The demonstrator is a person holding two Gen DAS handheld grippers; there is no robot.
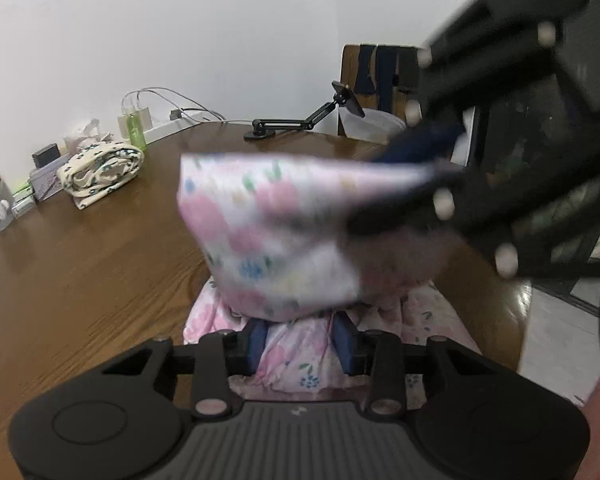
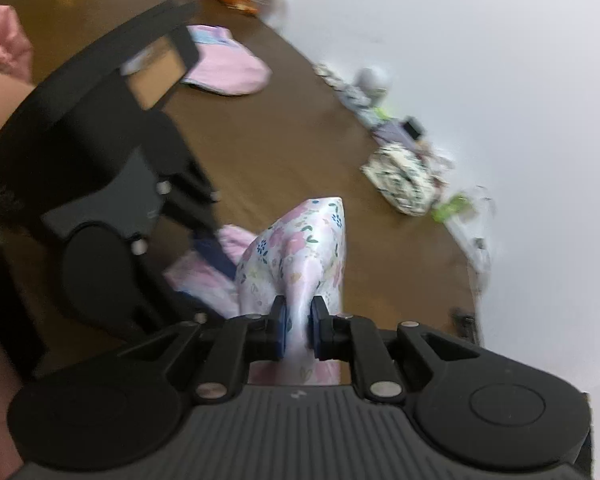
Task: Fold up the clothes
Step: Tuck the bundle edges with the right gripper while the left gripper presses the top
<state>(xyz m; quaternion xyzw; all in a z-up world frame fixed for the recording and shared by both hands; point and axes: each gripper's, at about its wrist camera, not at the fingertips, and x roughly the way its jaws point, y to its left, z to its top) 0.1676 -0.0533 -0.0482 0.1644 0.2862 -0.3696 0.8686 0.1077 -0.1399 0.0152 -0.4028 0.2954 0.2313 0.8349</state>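
A pink-and-white floral garment (image 1: 268, 232) lies at the near edge of the wooden table (image 1: 80, 272). One part of it is lifted in the air, motion-blurred. My right gripper (image 2: 298, 328) is shut on a fold of this garment (image 2: 300, 248); in the left wrist view it comes in from the upper right (image 1: 412, 176), pinching the raised corner. My left gripper (image 1: 302, 342) sits low over the lying part. Its blue pads are apart, with bunched fabric between them. In the right wrist view one of its blue fingers (image 2: 214, 254) touches the cloth's pink edge.
A folded cream flower-print garment (image 1: 100, 172) rests at the table's back left, beside a green bottle (image 1: 135, 128), chargers and small boxes. A black phone-holder arm (image 1: 300, 120) stands at the back. A folded pink garment (image 2: 228, 68) lies farther off. The table edge (image 1: 516, 320) runs close on the right.
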